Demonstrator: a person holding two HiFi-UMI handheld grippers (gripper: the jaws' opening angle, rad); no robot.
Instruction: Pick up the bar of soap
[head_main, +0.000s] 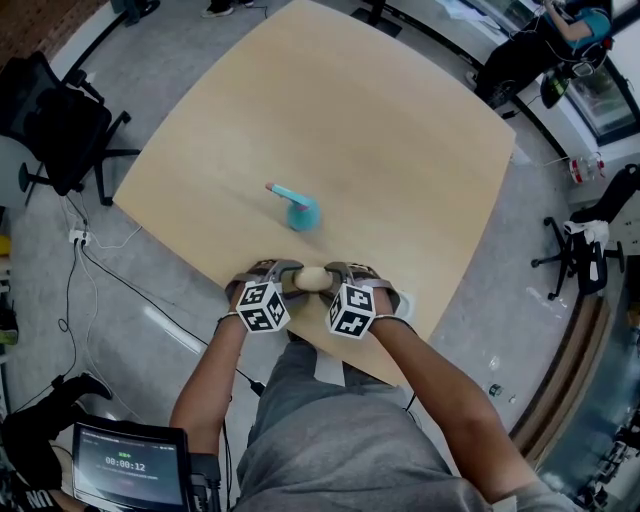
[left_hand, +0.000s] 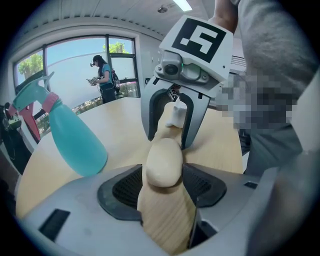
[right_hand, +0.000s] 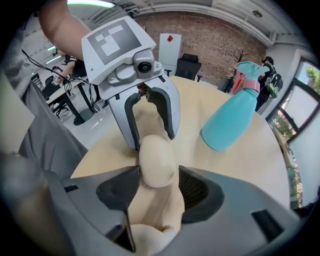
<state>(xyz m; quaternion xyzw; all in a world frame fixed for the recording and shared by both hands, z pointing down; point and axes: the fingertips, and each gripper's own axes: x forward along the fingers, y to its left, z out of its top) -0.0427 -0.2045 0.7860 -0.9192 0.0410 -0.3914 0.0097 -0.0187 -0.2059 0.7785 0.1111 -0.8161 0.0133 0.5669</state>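
Head view: the bar of soap (head_main: 312, 279) is at the table's (head_main: 400, 150) near edge, between the left gripper (head_main: 290, 278) and right gripper (head_main: 335, 277) (a teal spray bottle (head_main: 298, 210) stands beyond).

Left gripper view: the jaws are narrowed, pinching the soap.

Right gripper view: the jaws closely flank the soap, but contact at one pad is unclear.

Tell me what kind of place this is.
Probably an office or lab workspace: rolling office chairs beside a large wooden table, trailing cables, and a brick wall.

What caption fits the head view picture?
Left gripper and right gripper pinch a soap bar near the table edge.
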